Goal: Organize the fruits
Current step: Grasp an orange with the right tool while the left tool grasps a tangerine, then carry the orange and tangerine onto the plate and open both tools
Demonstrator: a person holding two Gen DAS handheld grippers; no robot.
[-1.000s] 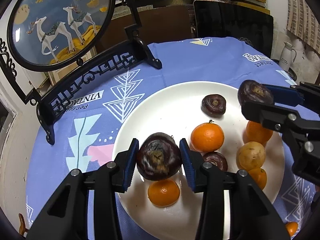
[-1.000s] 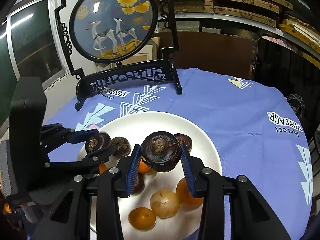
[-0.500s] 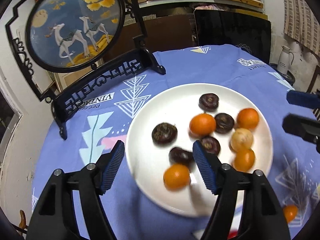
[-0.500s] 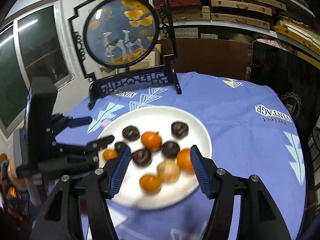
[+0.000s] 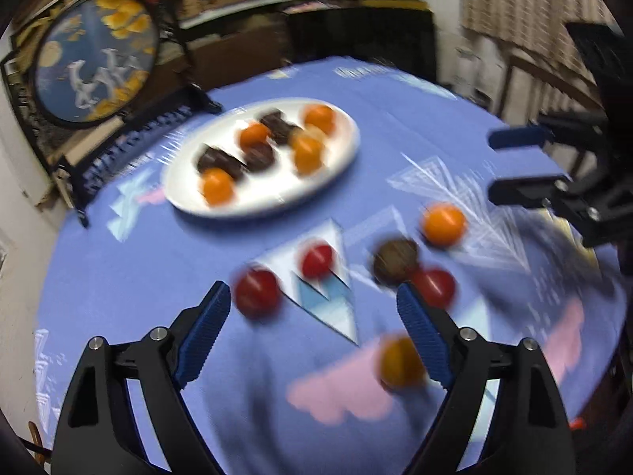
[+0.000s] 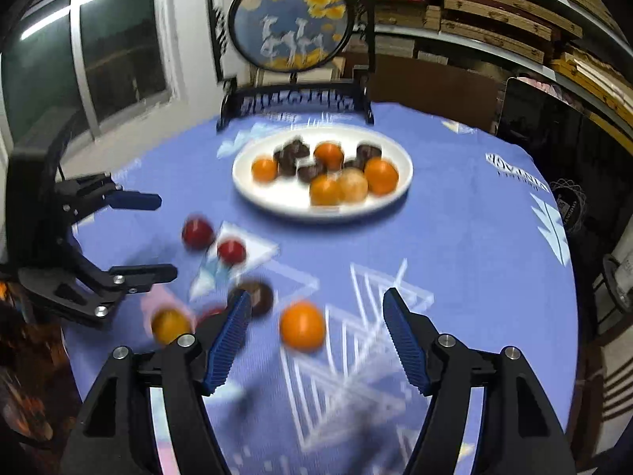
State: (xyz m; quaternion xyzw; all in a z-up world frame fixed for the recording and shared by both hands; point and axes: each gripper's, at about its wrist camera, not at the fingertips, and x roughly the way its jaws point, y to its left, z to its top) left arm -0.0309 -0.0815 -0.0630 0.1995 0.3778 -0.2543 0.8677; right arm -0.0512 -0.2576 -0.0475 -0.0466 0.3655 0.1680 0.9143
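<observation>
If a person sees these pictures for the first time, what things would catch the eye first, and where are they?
The white plate heaped with orange and dark fruits stands out at the far middle of the blue tablecloth. Behind it stands a round picture of white deer in a black frame. Nearer the cameras, loose fruits lie on the cloth, among them a bright orange fruit just ahead of the open right gripper and red fruits before the open left gripper.

On the white plate (image 6: 277, 198): four oranges (image 6: 381, 176), one pale yellow fruit (image 6: 353, 185), dark brown fruits blurred, uncountable; on the cloth near the plate: three red fruits (image 5: 316, 260), one orange, one dark fruit (image 5: 395, 261), one yellow-orange fruit (image 5: 399, 362).
</observation>
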